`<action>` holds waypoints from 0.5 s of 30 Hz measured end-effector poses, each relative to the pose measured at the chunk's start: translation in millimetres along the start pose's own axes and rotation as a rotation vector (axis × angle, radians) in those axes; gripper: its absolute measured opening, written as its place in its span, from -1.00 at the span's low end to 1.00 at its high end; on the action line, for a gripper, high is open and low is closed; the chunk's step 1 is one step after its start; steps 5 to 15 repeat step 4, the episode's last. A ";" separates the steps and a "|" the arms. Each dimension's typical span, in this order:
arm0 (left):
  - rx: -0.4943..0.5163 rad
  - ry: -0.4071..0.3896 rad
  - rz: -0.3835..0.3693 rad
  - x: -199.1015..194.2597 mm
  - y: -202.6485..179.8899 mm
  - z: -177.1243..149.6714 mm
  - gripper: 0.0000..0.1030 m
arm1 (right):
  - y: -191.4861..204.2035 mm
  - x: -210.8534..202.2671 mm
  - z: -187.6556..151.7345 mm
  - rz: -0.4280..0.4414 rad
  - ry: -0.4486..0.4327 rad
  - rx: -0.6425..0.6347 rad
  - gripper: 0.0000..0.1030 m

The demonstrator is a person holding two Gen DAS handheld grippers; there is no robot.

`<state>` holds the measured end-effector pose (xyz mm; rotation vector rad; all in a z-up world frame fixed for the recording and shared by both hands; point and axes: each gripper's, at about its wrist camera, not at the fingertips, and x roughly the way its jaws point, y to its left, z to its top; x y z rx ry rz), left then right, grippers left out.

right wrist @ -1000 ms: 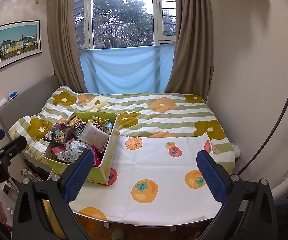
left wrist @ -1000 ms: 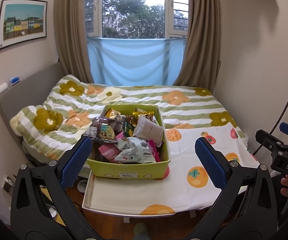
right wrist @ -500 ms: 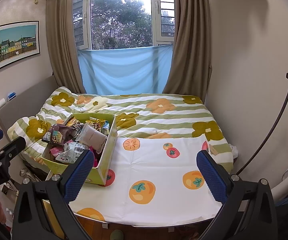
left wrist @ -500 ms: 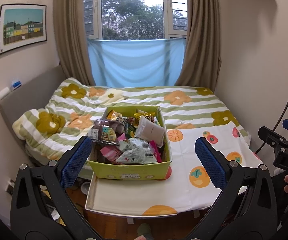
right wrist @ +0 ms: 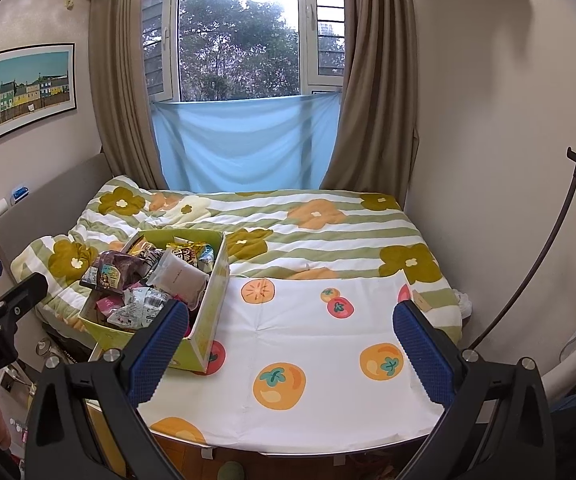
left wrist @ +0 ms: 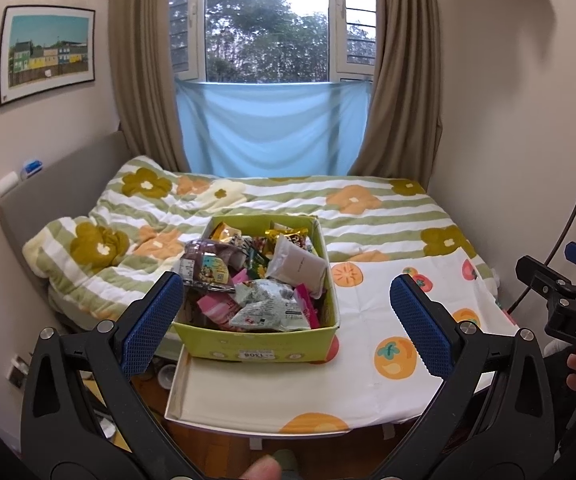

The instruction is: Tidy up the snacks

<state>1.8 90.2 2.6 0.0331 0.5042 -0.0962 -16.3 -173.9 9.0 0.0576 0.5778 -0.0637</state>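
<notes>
Bedroom walls, a curtained window (left wrist: 272, 24) and a framed picture of coloured houses (left wrist: 48, 54) lie far ahead of both grippers, beyond a bed with a green-striped flowered quilt (right wrist: 288, 224). Nearer, a white cloth printed with orange fruit (right wrist: 308, 344) covers a table. On it stands the yellow-green box (left wrist: 260, 344), heaped with snack packets (left wrist: 264, 308); its front carries a small white sticker, upside down and too small to read.

From the left gripper (left wrist: 286, 324) the box sits straight ahead between its blue-padded fingers, which are spread wide and empty. From the right gripper (right wrist: 288, 348), likewise wide apart and empty, the box lies ahead to the left, partly behind its left finger. "DAS" shows on the other tool's body at the left view's right edge; "RobotAI" on the one at the right view's left edge.
</notes>
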 end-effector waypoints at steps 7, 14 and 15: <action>0.004 -0.016 0.008 -2.0 0.4 -0.5 0.99 | -0.1 0.3 -0.4 -0.001 0.001 -0.002 0.98; 0.004 -0.016 0.008 -2.0 0.4 -0.5 0.99 | -0.1 0.3 -0.4 -0.001 0.001 -0.002 0.98; 0.004 -0.016 0.008 -2.0 0.4 -0.5 0.99 | -0.1 0.3 -0.4 -0.001 0.001 -0.002 0.98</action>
